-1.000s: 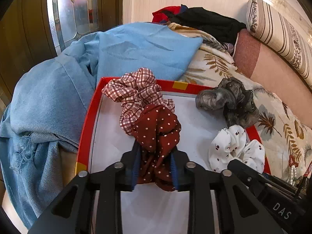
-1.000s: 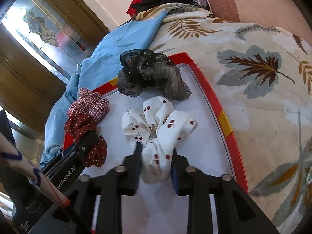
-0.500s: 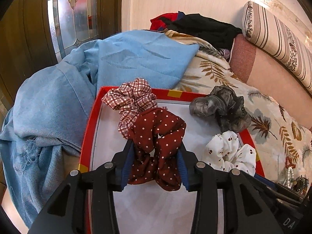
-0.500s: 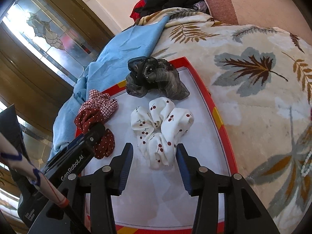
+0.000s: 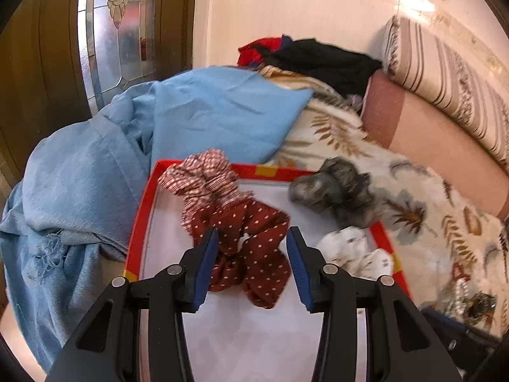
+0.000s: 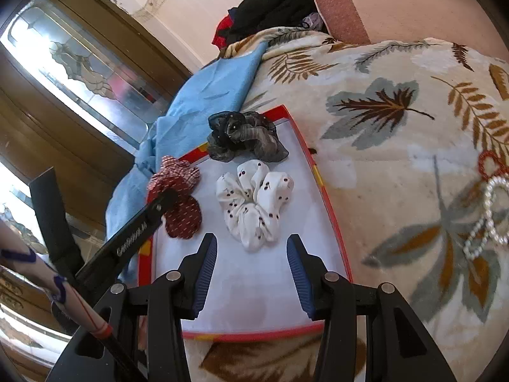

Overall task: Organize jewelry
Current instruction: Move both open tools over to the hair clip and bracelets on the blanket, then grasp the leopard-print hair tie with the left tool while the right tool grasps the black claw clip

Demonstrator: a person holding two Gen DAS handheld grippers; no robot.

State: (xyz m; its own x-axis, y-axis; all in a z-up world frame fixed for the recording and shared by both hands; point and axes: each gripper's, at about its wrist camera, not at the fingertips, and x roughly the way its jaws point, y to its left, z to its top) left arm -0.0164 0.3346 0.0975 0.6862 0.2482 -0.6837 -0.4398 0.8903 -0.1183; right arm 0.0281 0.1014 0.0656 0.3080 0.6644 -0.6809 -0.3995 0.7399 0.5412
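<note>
A red-rimmed white tray [image 5: 140,222] lies on the leaf-print blanket and holds several scrunchies. My left gripper [image 5: 253,242] hangs just above the dark red dotted scrunchie [image 5: 254,261]. Its jaws are opening, and the scrunchie lies slack on the tray between them. A red checked scrunchie [image 5: 203,175] touches the dotted one's far side. My right gripper [image 6: 252,248] stands open with nothing between its pads. The white cherry-print scrunchie [image 6: 254,200] rests just beyond its fingertips. A grey sheer scrunchie [image 6: 245,137] sits at the tray's far edge [image 6: 331,216].
Pearl strands [image 6: 490,210] and a red bead loop [image 6: 490,165] lie on the blanket to the right of the tray. A blue cloth [image 5: 206,117] is heaped at the tray's far left. Black and red clothes [image 5: 318,60] and a striped bolster [image 5: 445,63] lie behind.
Both grippers opened and let go of their scrunchies, the left of the dark red one and the right of the white one. Both then drew back and up. The scrunchies stay on the tray.
</note>
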